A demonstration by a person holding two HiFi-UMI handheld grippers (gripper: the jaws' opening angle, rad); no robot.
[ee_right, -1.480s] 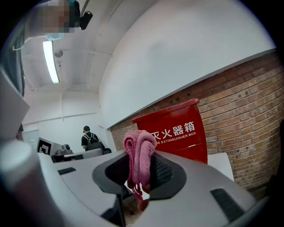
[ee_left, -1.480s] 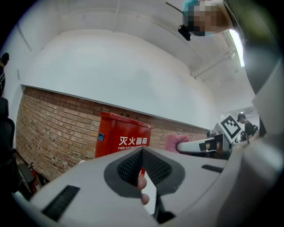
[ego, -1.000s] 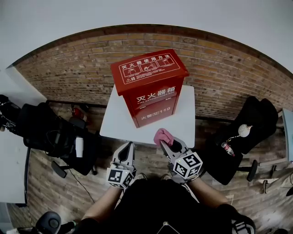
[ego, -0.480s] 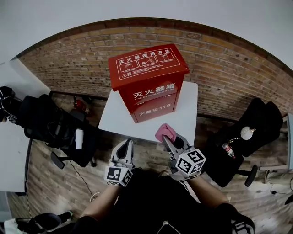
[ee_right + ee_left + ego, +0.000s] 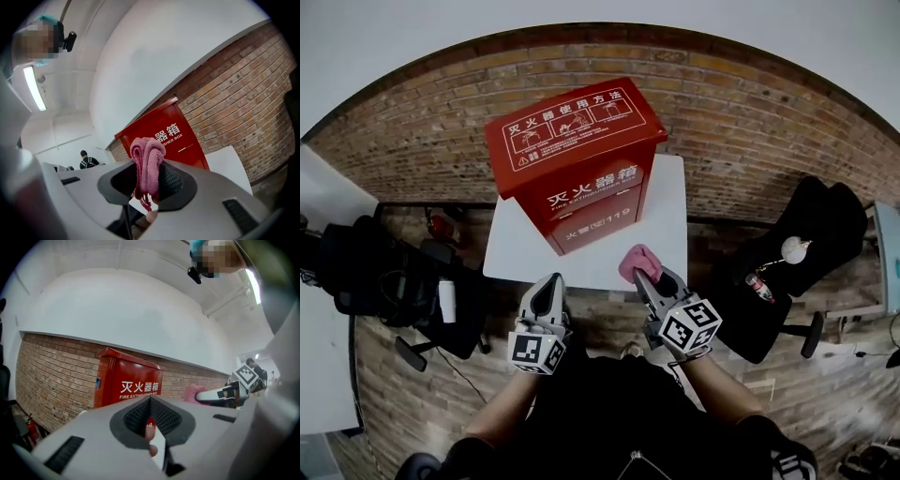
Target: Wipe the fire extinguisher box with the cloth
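Observation:
A red fire extinguisher box (image 5: pixel 574 161) with white Chinese lettering stands upright on a small white table (image 5: pixel 666 230); it also shows as the box (image 5: pixel 124 384) in the left gripper view and the box (image 5: pixel 169 138) in the right gripper view. My right gripper (image 5: pixel 645 274) is shut on a bunched pink cloth (image 5: pixel 637 260), held just over the table's front edge, right of the box's front. The cloth (image 5: pixel 147 163) sticks up between the jaws. My left gripper (image 5: pixel 547 292) is shut and empty, below the table's front edge.
A brick floor (image 5: pixel 750 141) surrounds the table. Black office chairs with bags stand at the left (image 5: pixel 384 281) and right (image 5: pixel 806 253). A white desk edge (image 5: pixel 323 197) is at the far left. A person (image 5: pixel 84 160) stands far off in the right gripper view.
The box and table have shifted left and lower in the head view. Both grippers sit slightly closer to the table's front edge, the right one still holding the cloth.

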